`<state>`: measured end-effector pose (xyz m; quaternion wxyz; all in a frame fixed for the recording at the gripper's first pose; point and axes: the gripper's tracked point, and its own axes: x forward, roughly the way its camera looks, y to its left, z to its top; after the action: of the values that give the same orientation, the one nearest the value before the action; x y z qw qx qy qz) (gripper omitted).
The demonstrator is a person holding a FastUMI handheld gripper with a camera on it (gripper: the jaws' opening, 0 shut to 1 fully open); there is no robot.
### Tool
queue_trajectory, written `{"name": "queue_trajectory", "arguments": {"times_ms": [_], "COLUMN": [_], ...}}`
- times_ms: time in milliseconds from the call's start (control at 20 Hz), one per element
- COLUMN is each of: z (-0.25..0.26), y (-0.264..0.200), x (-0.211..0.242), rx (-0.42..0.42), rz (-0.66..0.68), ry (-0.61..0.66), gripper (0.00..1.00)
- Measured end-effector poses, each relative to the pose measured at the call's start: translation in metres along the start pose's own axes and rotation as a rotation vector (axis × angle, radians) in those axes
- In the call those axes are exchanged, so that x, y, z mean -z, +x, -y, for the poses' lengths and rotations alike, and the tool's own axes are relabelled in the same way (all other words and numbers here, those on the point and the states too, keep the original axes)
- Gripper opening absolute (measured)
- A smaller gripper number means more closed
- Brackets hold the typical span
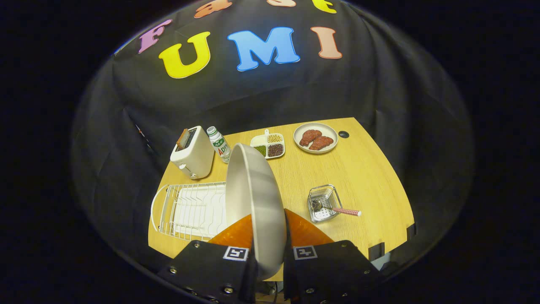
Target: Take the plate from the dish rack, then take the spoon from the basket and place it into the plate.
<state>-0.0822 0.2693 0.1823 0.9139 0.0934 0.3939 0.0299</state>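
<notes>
Your gripper (268,226) has both fingers pressed on the rim of the round grey plate (253,198) — the jaws are clamped on it, one on each face. You hold the plate on edge, upright between the fingers, lifted above the light wooden table (371,177). The white wire dish rack (190,209) lies just beside the plate on its left, on its white drip tray.

Off to the right of your fingers, well apart from the plate, stands the small square metal mesh basket (324,202). The spoon with the red-and-white checked handle (344,210) lies in it — bowl inside, handle sticking out over the basket's right rim.

Beyond the rack sit a white toaster (193,158) with a slice in its slot and a small white bottle (219,144). Farther back are a white divided dish of beans (268,145) and a round pale plate with two pieces of meat (315,137).
</notes>
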Motion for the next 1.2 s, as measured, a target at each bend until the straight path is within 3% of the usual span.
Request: {"name": "queue_trajectory", "arguments": {"times_ms": [150, 500, 1200], "z": [0.020, 0.062, 0.116], "y": [-0.009, -0.016, 0.038], "x": [0.020, 0.048, 0.147], "rx": [-0.068, -0.139, -0.231], "rz": [-0.007, -0.006, -0.059], "ry": [0.059, 0.080, 0.163], "gripper": [0.24, 0.24, 0.24]}}
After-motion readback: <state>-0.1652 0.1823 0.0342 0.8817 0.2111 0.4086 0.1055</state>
